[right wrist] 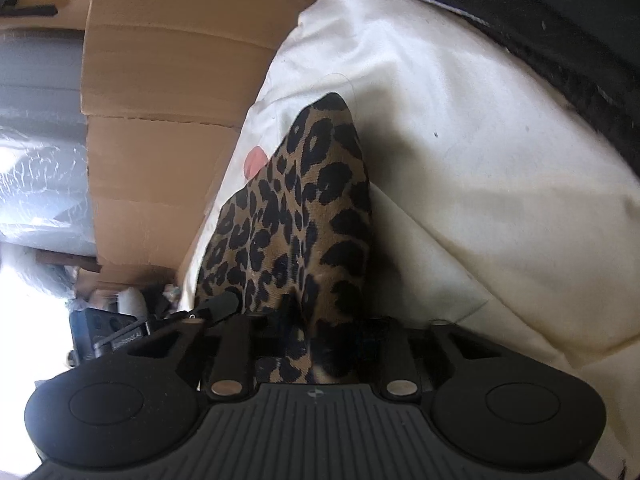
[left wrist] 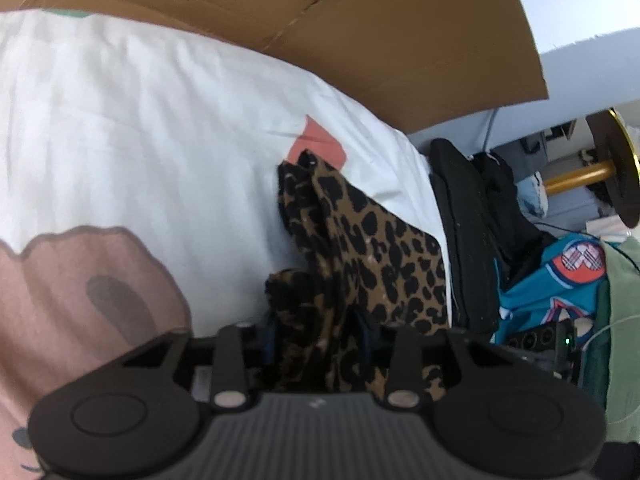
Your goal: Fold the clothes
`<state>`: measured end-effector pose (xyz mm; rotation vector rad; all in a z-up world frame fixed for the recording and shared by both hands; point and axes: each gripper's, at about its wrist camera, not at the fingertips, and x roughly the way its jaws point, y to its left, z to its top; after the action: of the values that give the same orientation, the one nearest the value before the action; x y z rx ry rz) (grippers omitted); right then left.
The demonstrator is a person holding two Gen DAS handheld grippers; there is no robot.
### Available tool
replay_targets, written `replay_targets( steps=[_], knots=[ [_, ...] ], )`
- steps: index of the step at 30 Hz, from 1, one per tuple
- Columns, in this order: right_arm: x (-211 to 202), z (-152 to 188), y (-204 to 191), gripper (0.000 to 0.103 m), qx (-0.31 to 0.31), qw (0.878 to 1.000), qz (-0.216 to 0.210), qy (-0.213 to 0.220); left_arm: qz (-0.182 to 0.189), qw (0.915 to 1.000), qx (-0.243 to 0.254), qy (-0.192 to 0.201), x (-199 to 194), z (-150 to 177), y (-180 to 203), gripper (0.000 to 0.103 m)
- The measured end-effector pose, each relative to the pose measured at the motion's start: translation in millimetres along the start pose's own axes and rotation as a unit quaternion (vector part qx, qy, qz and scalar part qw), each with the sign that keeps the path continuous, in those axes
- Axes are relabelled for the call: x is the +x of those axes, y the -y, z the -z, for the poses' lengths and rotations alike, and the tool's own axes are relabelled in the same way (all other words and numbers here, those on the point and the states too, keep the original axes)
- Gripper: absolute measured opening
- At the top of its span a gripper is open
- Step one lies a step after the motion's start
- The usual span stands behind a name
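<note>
The working surface is a white bedsheet (left wrist: 132, 128) printed with a pink flower at its left, bounded at the rear by a cardboard panel (left wrist: 360, 28). The leopard-print garment (left wrist: 360, 248) lies bunched on the sheet just right of centre, near the bed edge, and runs forward into both tools. In the left wrist view the left gripper (left wrist: 318, 340) has a thick gather of the fabric between its blue-padded fingers; the jaws stand moderately narrow and appear clamped on the cloth, though the contact at the pads is partly hidden by the fabric itself. In the right wrist view the right gripper (right wrist: 320, 332) is drawn almost closed on a thinner edge of the same garment, which rises from the jaws to a pointed corner resting on the sheet. The step in hand is judged to be taking two hold points before spreading the piece. To do it well, confirm that each grip holds a single edge or corner and not several bunched layers; the left bundle looks too thick for a clean fold line. Draw the two tools apart until the cloth between them is taut, keep both at equal height, and lay the garment flat on the open sheet, clear of the black clothing (left wrist: 472, 232) piled beyond the bed's right edge.
</note>
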<state>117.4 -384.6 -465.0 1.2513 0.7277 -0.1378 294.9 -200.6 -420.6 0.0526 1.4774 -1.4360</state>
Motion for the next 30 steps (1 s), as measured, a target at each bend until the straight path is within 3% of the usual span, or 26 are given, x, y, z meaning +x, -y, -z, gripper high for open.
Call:
replay_targets(
  steps=[5,7,12,15,18,24,30],
  knots=[
    [-3.2,1.1,-7.9,0.010,-0.018,1.000,0.014,0.004,0.001,0.9999,0.016,-0.004,-1.8,0.2,5.0,0.033],
    [-3.3,0.2,-7.7,0.015,-0.018,1.000,0.018,0.000,-0.009,0.9997,0.015,-0.014,2.4,0.3,5.0,0.044],
    [-0.8,-1.1,-1.4,0.025,0.001,1.000,0.008,-0.006,0.011,0.9998,-0.017,-0.009,10.0,3.9,-4.4,0.048],
    [4.1,1.3,3.1,0.025,0.017,1.000,0.000,-0.010,0.003,0.9999,-0.008,-0.009,12.7,3.4,-1.8,0.040],
    [5.6,1.9,-4.9,0.016,-0.003,1.000,0.017,-0.006,-0.016,0.9998,-0.001,-0.014,13.4,1.6,3.0,0.033],
    [6.5,4.6,-28.0,0.008,-0.042,0.997,0.067,-0.001,-0.077,0.9963,0.031,-0.023,13.8,-0.7,28.9,0.029],
    [5.7,9.1,-42.6,0.006,-0.058,0.995,0.085,0.001,-0.114,0.9924,0.047,-0.006,2.4,8.8,46.3,0.027]
  ],
)
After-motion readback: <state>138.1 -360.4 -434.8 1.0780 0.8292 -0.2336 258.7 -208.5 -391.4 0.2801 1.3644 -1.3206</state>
